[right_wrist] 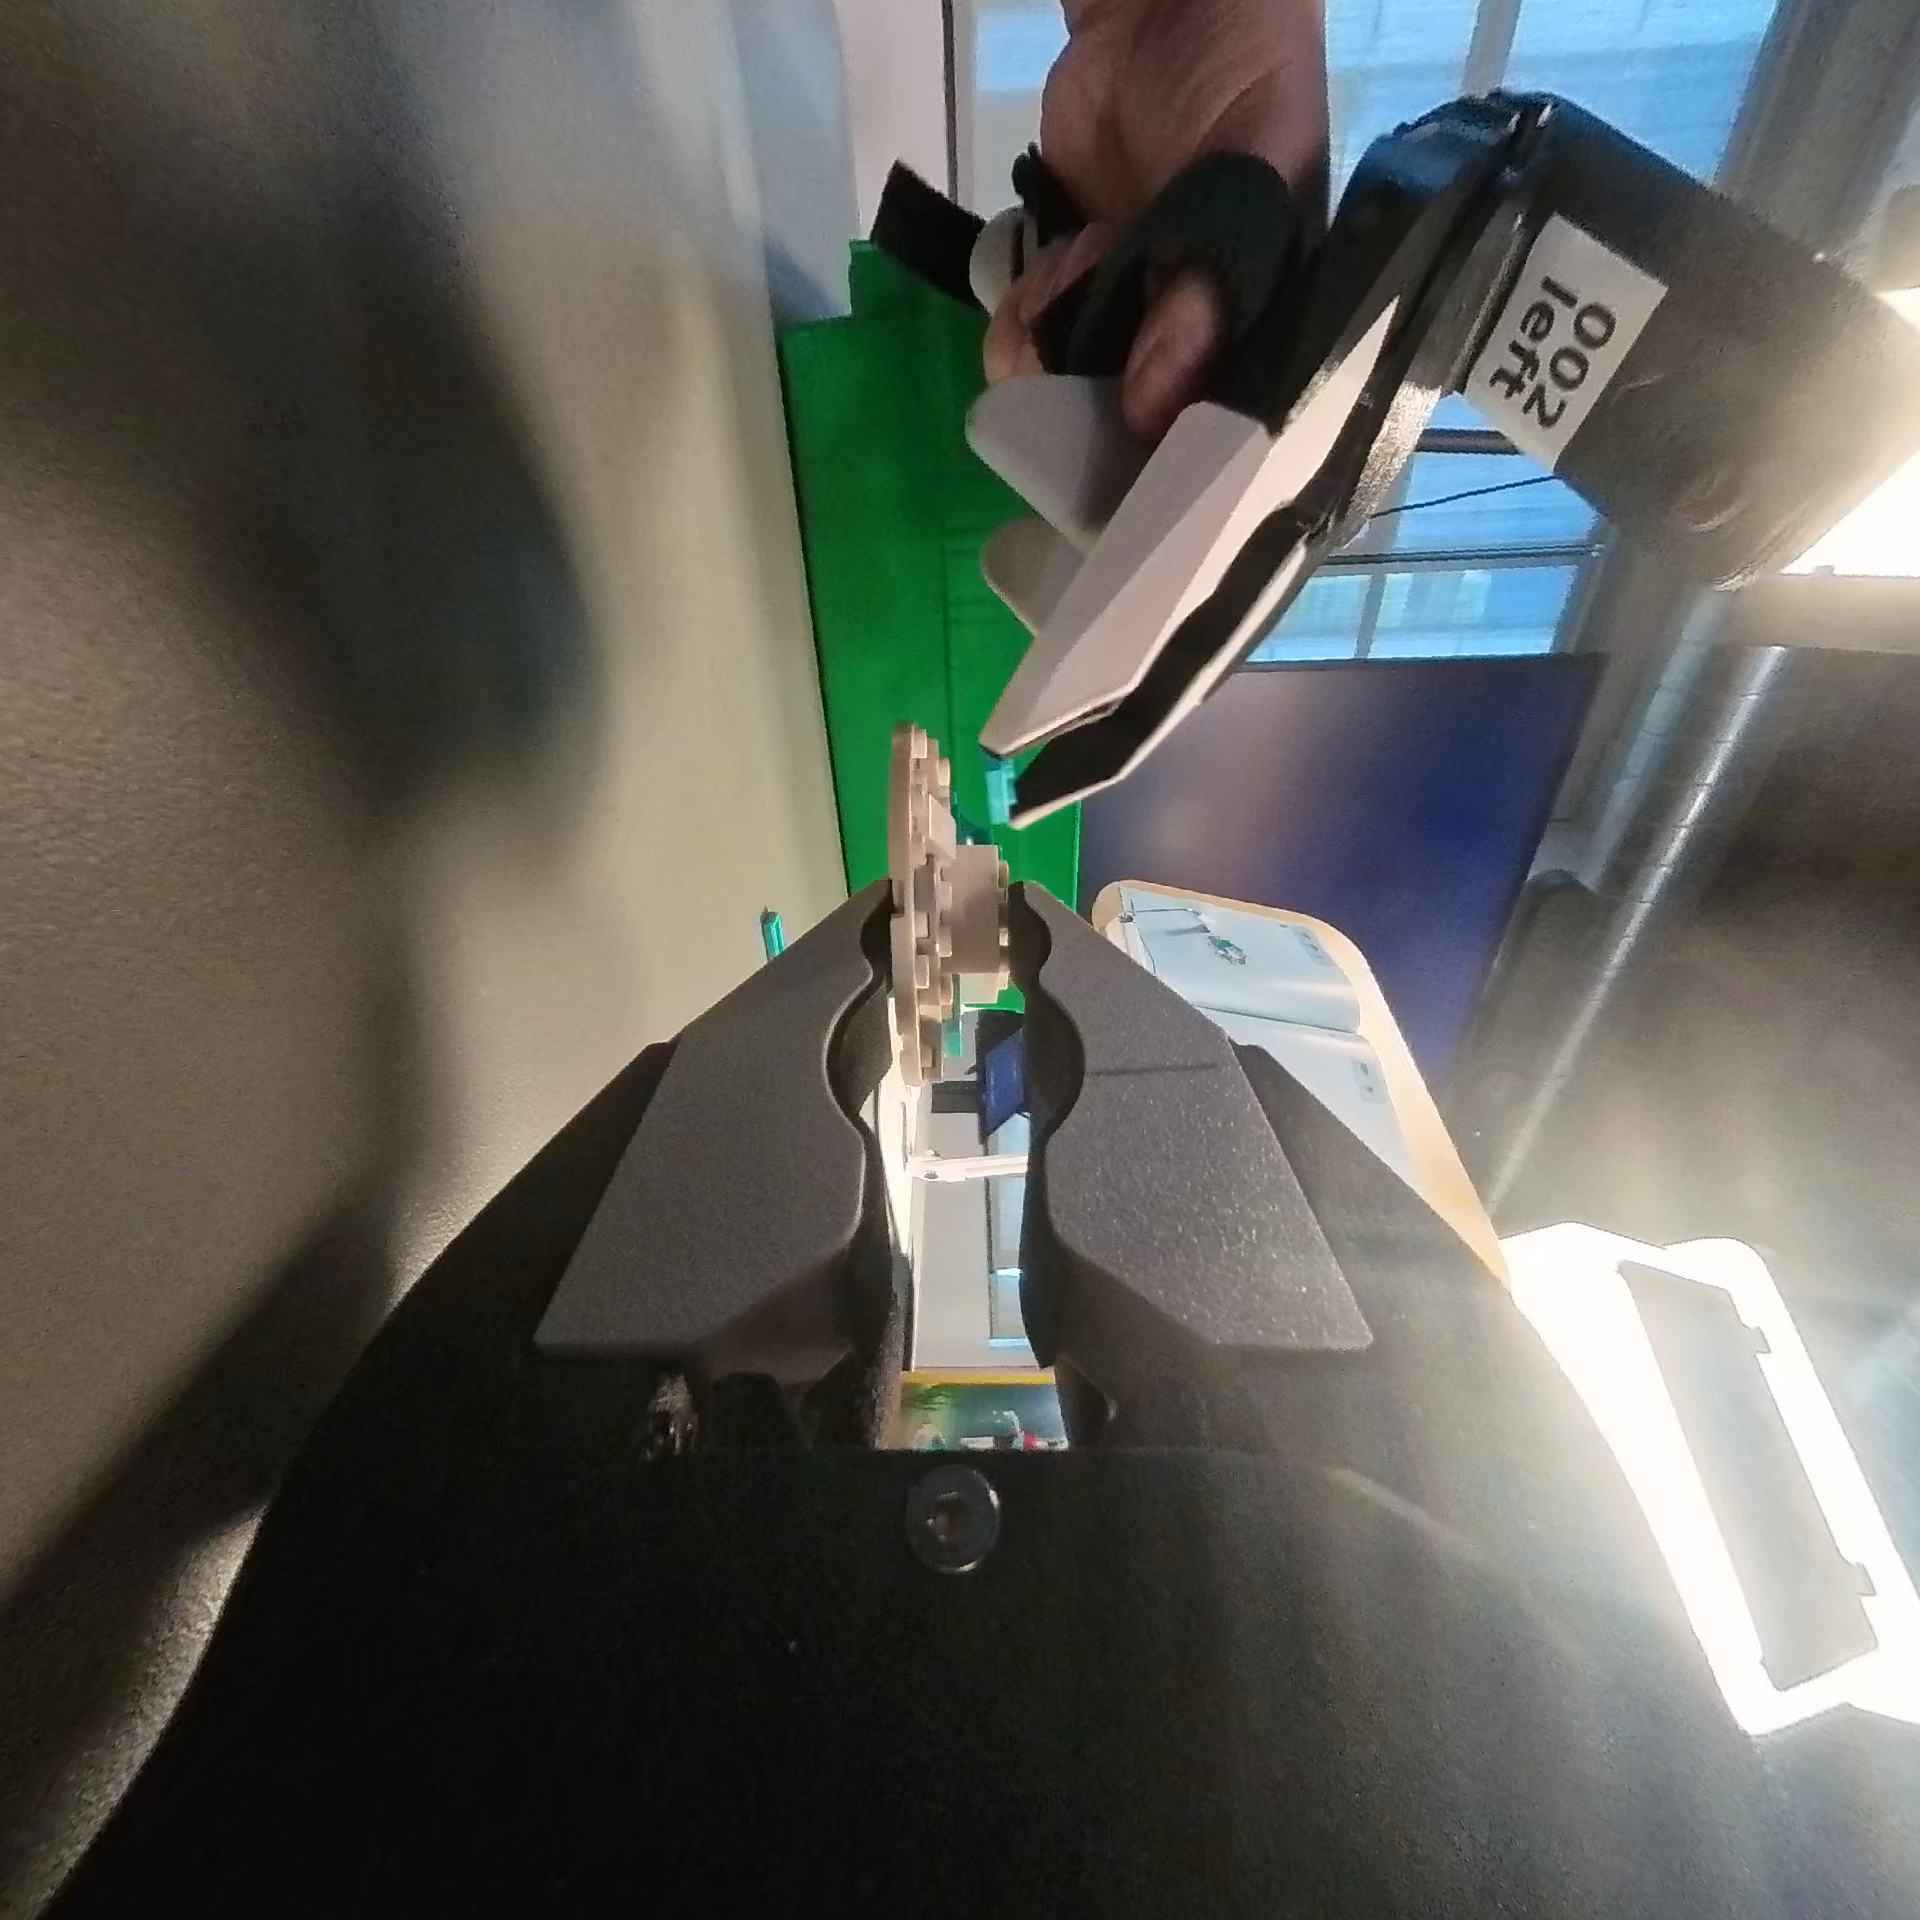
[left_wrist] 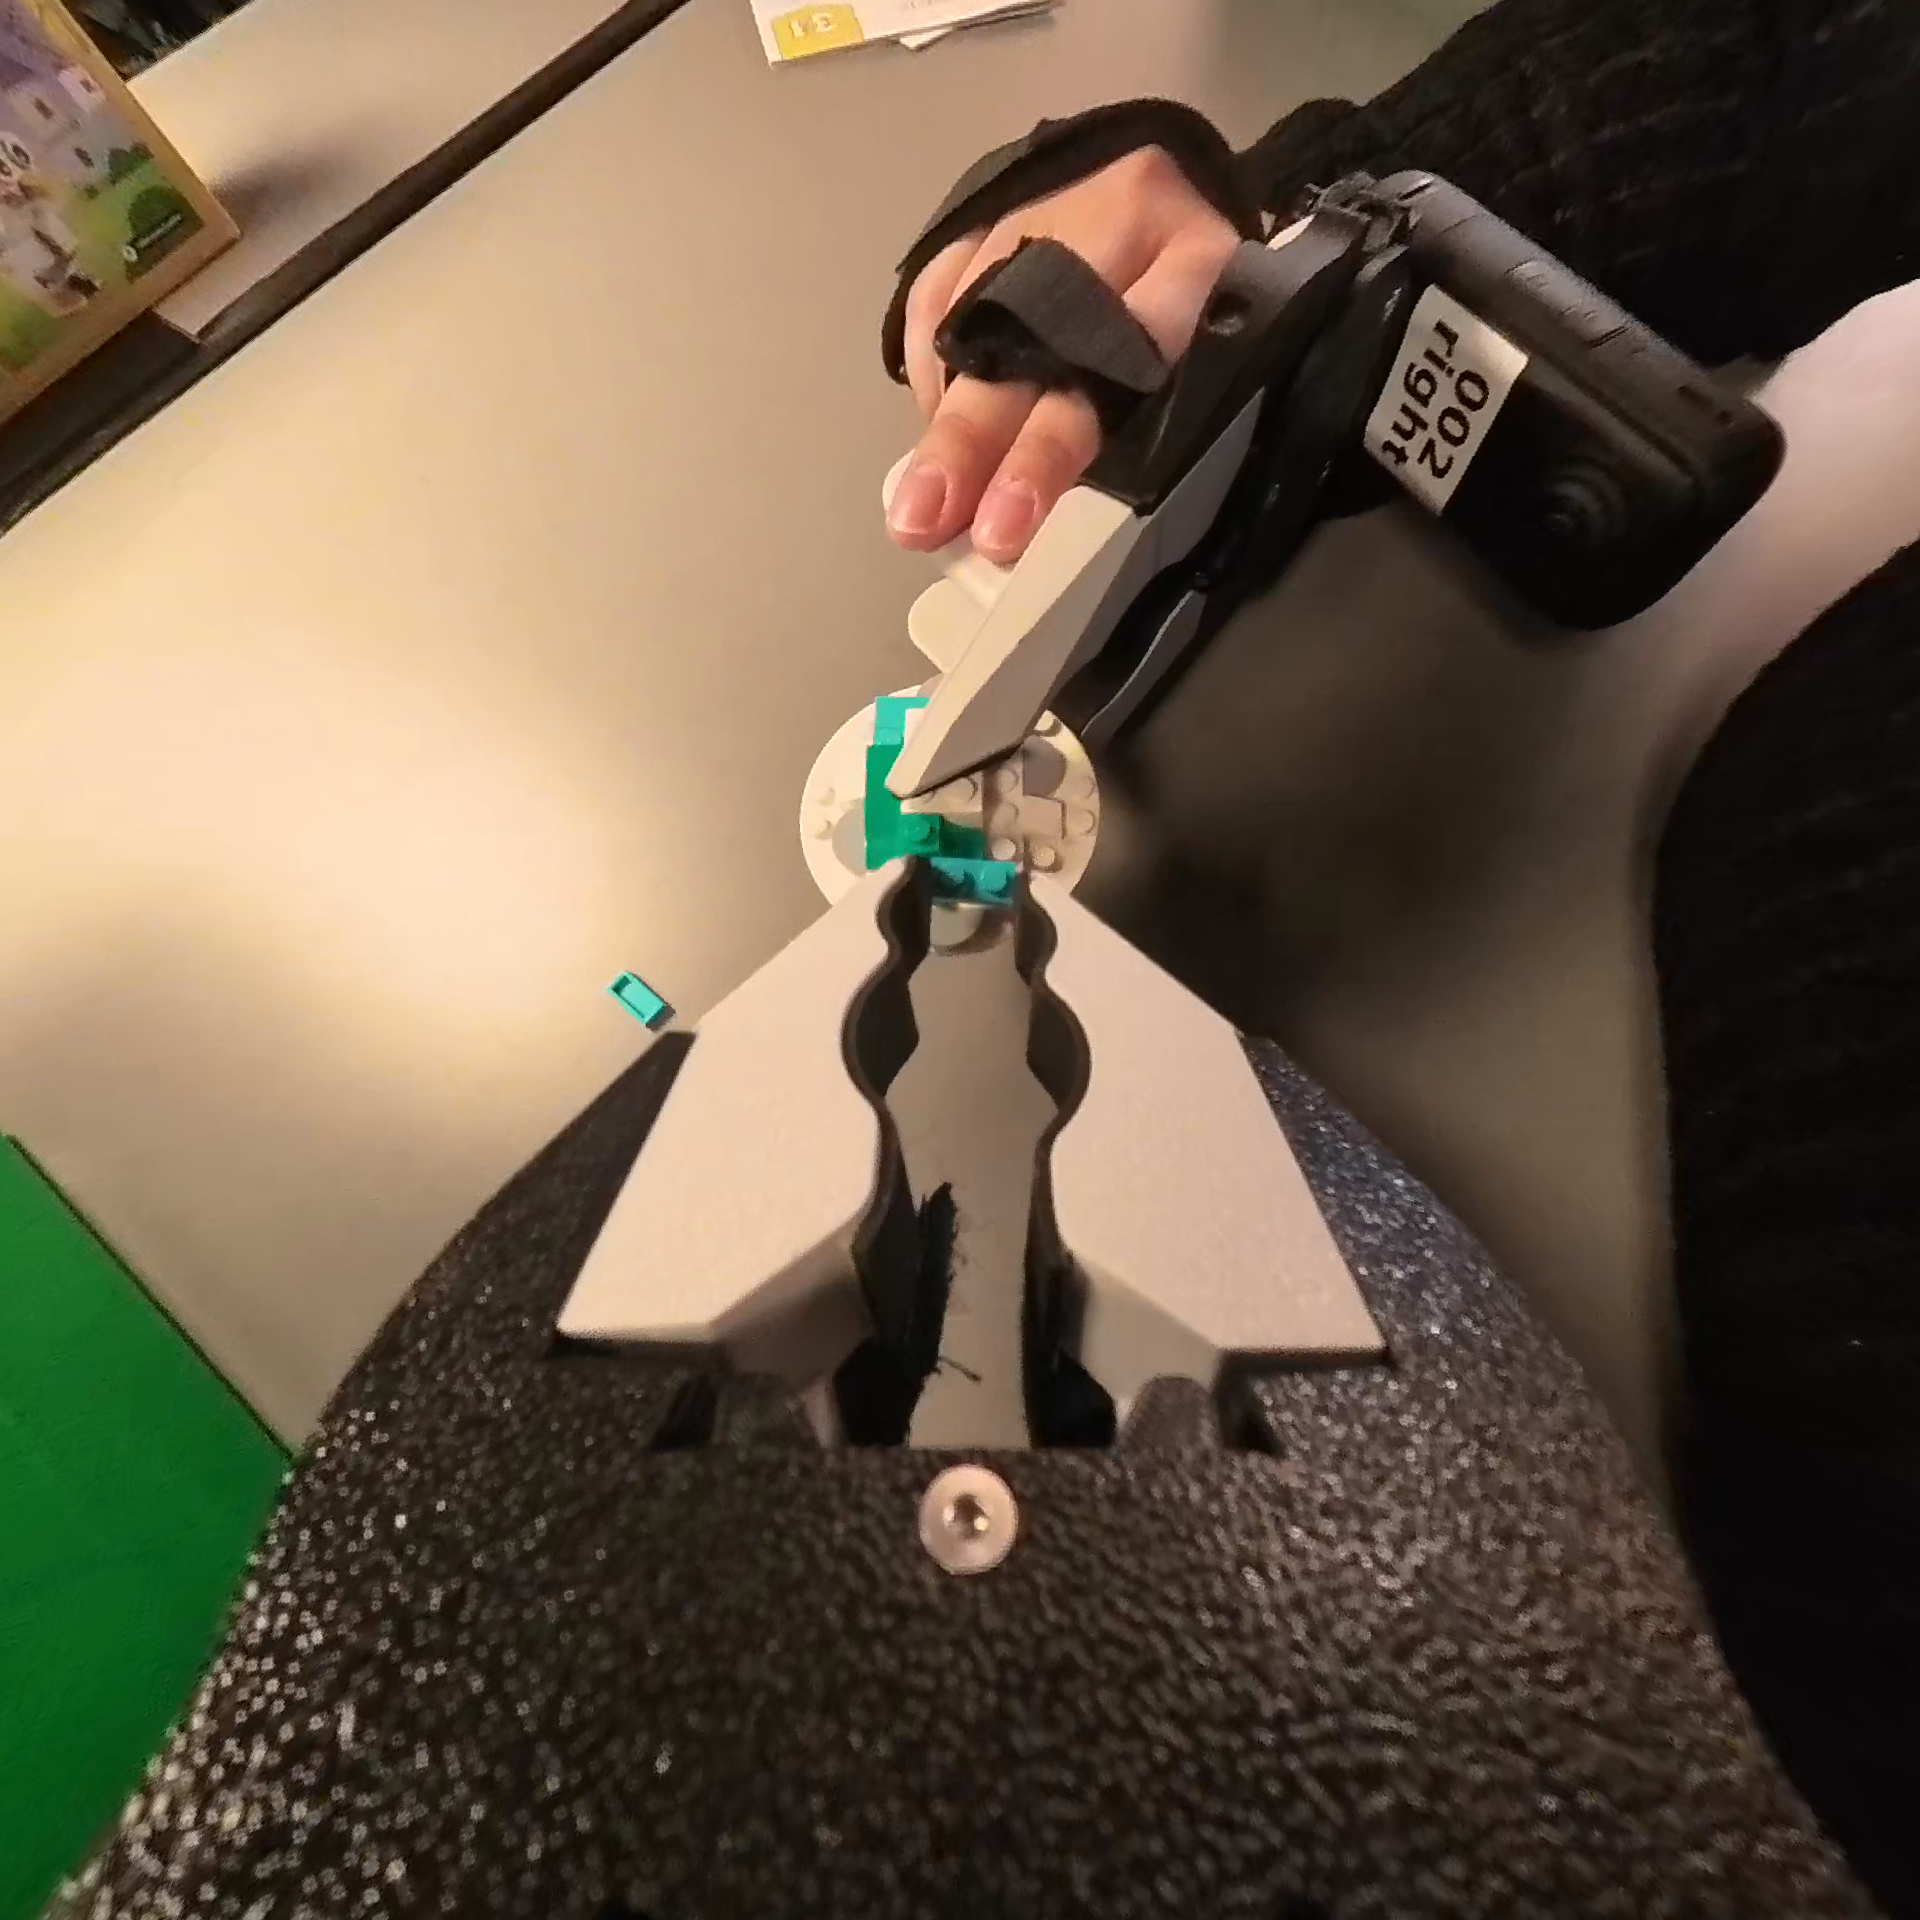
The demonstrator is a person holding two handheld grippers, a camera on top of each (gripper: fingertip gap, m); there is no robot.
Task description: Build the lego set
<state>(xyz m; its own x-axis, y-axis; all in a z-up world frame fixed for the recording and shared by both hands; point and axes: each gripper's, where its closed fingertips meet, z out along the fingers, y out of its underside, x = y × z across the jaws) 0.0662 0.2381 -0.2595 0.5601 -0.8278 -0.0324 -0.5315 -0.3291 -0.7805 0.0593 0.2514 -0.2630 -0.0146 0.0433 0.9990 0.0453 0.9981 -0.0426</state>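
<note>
We are pinching the round grey plate (right_wrist: pixel 920 914) in our right gripper (right_wrist: pixel 951 904). Our left gripper (left_wrist: pixel 971 883) is pinching a teal brick (left_wrist: pixel 971 878) at the plate's edge. Pressing off-square, we are risking it popping free.

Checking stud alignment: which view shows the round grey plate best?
Left wrist view: the round grey plate faces the camera, studs and teal bricks visible. Right wrist view shows it only edge-on, clamped in the right gripper.

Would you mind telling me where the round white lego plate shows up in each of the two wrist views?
Left wrist view: the round white lego plate sits just above centre, face-on, beyond the left gripper tips.
Right wrist view: edge-on, centre, clamped by the right gripper.
Shared landmark: the green board, lower left in the left view, upper centre in the right view.
</note>
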